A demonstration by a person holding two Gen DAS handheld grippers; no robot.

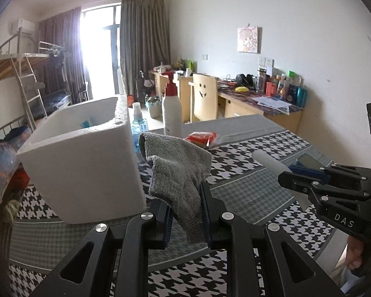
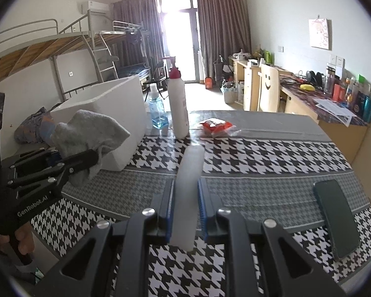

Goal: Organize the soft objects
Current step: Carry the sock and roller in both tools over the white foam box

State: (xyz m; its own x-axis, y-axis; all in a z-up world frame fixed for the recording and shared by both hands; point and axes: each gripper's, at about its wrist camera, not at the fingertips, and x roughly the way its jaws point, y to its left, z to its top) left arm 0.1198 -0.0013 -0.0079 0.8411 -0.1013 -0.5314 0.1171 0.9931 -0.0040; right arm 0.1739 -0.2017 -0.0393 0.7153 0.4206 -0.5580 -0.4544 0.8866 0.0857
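Two grippers over the table (image 2: 284,153). Left gripper (image 1: 186,212) clamped on one grey sock (image 1: 178,170), held in the air just beside the one white foam box (image 1: 86,173) near the table's left edge. Right gripper (image 2: 185,212) closed narrowly around one pale tube (image 2: 189,173), lifted above the table's middle. Toward the far edge: two bottles, one tall white (image 2: 177,106), one small blue (image 2: 158,113), plus one red packet (image 2: 216,126). One phone (image 2: 336,217) flat near the right edge.

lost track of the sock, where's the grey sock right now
The grey sock is pinched in the left gripper, held above the table just right of the white foam box.
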